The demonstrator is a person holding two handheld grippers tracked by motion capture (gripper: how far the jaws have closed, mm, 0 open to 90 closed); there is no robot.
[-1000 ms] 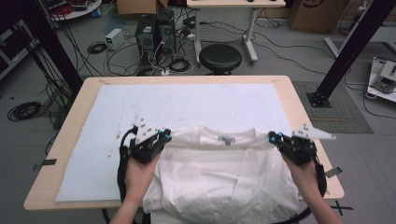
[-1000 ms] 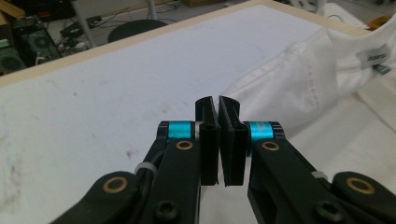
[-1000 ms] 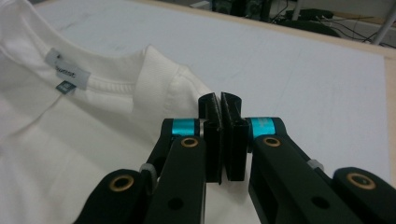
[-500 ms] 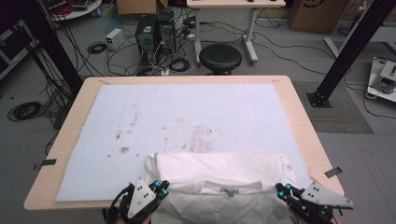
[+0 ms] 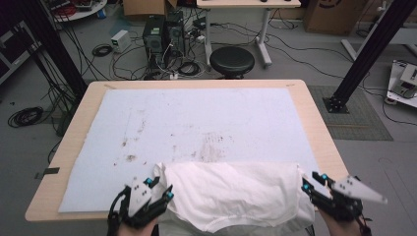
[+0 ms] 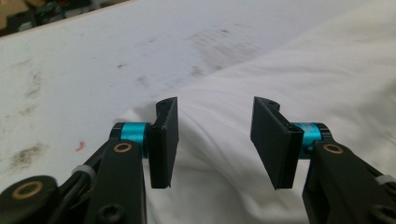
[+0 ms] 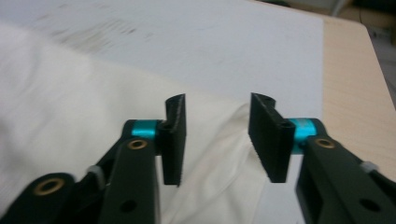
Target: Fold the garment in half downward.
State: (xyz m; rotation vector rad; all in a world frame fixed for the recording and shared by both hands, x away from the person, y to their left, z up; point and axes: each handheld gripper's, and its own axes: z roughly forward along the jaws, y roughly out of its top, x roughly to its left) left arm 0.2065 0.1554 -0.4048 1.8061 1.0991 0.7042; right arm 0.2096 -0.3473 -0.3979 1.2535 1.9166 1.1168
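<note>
Fold laid down, both grippers just let go of the shirt.

The white shirt (image 5: 231,191) lay folded at the near edge of the white mat (image 5: 196,118), its lower hem hanging a little over the table's (image 5: 319,123) front edge. The left gripper (image 5: 160,189) sat at the shirt's left end and the right gripper (image 5: 309,182) at its right end; the jaws of each had just been opening and stood well apart over cloth, pressing on nothing. The step in hand looked like the release after a fold. Next likely called for a fresh hold on a side edge. Open mat lay beyond the shirt; the right end sat near the mat's border.
</note>
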